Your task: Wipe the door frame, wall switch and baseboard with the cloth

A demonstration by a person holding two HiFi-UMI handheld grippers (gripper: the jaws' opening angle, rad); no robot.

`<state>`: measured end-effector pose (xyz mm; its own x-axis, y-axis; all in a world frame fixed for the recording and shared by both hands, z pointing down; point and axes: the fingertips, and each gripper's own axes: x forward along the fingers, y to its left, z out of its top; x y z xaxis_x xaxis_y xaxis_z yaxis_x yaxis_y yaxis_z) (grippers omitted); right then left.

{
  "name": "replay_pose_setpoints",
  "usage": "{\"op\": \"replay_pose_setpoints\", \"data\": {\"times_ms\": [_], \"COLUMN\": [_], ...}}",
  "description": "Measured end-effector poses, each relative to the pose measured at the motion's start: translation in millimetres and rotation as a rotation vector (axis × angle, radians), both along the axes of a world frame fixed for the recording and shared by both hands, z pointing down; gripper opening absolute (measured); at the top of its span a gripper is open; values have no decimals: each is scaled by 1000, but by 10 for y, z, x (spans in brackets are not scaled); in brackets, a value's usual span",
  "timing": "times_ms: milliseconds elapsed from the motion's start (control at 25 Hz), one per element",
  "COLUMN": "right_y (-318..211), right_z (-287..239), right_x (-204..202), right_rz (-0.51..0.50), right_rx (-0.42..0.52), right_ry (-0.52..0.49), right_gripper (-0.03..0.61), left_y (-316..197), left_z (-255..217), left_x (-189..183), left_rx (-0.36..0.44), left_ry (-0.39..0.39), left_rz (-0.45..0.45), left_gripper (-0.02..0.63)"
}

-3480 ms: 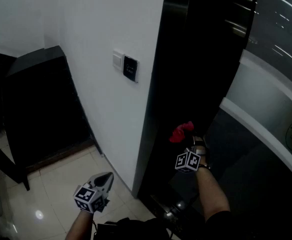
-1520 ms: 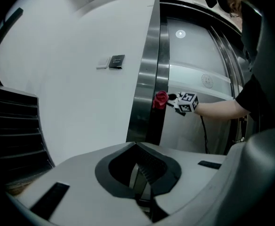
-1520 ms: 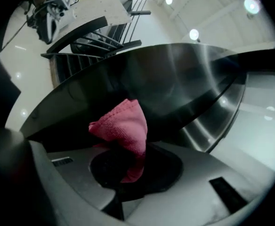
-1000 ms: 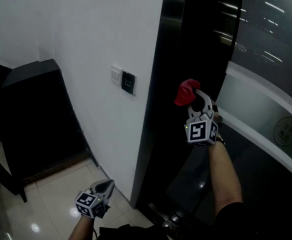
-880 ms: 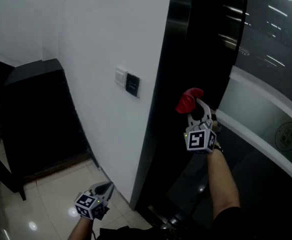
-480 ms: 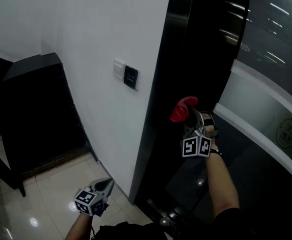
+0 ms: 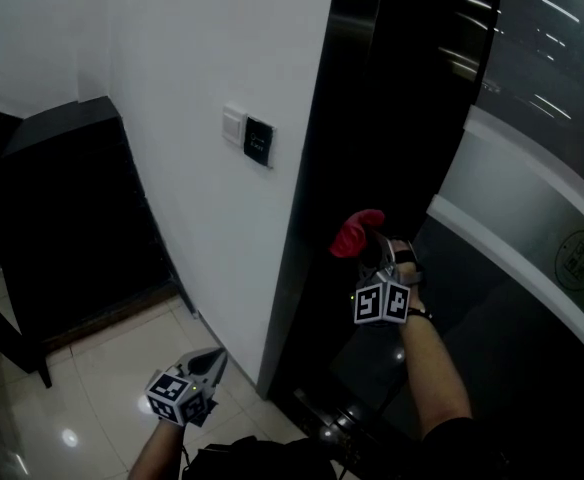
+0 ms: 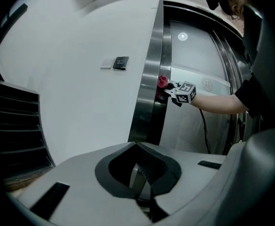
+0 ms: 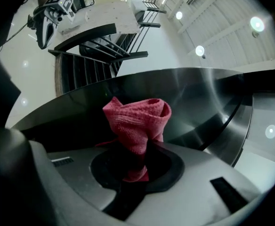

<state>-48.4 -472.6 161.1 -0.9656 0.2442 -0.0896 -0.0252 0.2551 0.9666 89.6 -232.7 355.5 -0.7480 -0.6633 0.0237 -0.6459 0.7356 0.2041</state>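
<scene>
wall switch (image 7: 234, 125): sitting on the wall (image 7: 192, 58), left of the door frame (image 7: 317, 188)
cloth (image 7: 356, 234): sticking out of the right gripper (image 7: 372, 253), at the door frame
left gripper (image 7: 212, 358): hanging low, above the floor (image 7: 102, 368)

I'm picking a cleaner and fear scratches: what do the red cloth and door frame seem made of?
Cloth: probably microfibre or terry, matte red; a fine nubby weave shows and it bunches in soft folds.
Door frame: likely polished metal, dark and glossy; it mirrors the ceiling lights, though a coated finish can't be excluded.
</scene>
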Motion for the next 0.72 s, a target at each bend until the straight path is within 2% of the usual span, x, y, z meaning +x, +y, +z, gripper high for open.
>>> {"op": "replay_pose_setpoints", "data": {"times_ms": [280,720], "right_y": [-22,-124], "right_z": [321,1094], "right_x": [-14,-66], "right_rz": [1,12], "right_rx": [0,-9], "right_ry": [27,165], "right_gripper": [51,54], "left_y": [4,-16], "left_z": [40,-10], "left_x": [-11,-134], "left_rx": [-7,-20], "left_ry": [14,4], "left_rz": [-5,-25], "left_gripper": [-8,-8]}}
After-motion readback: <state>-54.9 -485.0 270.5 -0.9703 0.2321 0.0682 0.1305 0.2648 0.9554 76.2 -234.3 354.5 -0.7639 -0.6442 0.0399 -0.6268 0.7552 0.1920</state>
